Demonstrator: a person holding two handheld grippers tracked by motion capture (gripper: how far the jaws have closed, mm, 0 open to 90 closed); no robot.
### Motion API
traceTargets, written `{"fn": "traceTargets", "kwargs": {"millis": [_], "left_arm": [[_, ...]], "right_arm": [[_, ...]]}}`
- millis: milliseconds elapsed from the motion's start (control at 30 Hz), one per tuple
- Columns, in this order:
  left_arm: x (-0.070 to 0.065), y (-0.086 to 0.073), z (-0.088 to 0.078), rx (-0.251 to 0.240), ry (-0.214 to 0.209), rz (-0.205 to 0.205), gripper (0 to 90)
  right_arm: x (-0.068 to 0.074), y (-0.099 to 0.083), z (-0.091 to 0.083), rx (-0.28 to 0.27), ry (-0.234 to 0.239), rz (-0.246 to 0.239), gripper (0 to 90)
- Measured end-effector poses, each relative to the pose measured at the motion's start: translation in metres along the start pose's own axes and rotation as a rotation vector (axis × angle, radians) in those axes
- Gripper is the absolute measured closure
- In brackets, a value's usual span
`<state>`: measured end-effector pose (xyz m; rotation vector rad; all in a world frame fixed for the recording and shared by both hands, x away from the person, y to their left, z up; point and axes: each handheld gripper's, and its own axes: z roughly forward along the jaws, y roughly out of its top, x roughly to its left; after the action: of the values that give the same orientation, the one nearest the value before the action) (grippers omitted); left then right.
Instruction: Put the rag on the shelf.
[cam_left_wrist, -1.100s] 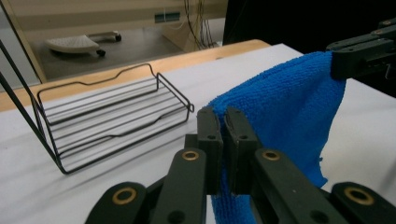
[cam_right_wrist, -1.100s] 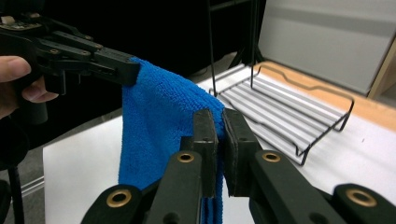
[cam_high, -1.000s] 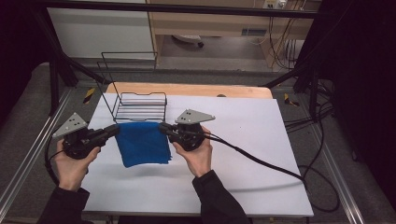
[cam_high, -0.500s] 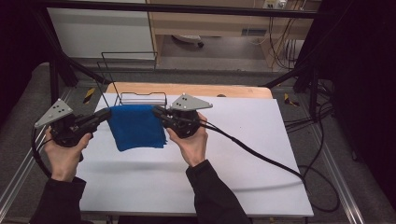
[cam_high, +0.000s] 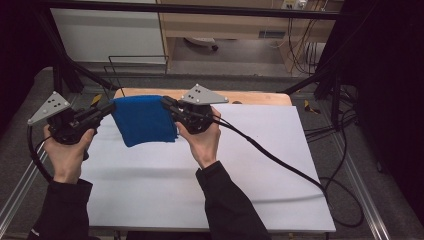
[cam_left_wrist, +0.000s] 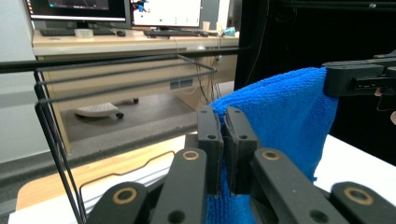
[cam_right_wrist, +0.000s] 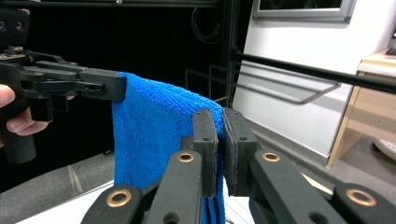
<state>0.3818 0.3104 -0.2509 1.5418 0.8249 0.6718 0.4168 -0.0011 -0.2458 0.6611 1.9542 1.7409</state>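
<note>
- Left tool (cam_high: 106, 109) clamped on one top corner of the blue towel (cam_high: 144, 120); right tool (cam_high: 167, 105) clamped on the other
- Towel hangs between them, clear above the white counter (cam_high: 250, 170); wire rack (cam_high: 135, 65) behind

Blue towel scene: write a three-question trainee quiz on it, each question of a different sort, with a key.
1. True or false: the blue towel lies flat on the white table.
2. Which holds the towel? A) left claw alone B) right claw alone C) both claws D) neither
3. Fill in: beyond the towel stands a black wire ____.

Key:
1. False: it hangs in the air between the claws, its lower edge loose above the table.
2. C: each claw is shut on an upper corner; the left gripper view and the right gripper view show cloth pinched between the jaws.
3. rack
</note>
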Motion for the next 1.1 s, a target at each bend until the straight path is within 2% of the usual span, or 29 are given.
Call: {"fn": "traceTargets", "kwargs": {"millis": [367, 800, 1100], "left_arm": [[0.011, 0.026, 0.006, -0.041, 0.019, 0.003, 86.1], [0.025, 0.051, 0.012, -0.091, 0.044, 0.002, 86.2], [0.036, 0.07, 0.013, -0.118, 0.064, 0.018, 86.1]], "right_arm": [[-0.006, 0.028, 0.011, -0.048, -0.022, -0.029, 85.2], [-0.01, 0.056, 0.026, -0.086, -0.047, -0.053, 85.3], [-0.012, 0.074, 0.038, -0.1, -0.056, -0.072, 85.3]]}}
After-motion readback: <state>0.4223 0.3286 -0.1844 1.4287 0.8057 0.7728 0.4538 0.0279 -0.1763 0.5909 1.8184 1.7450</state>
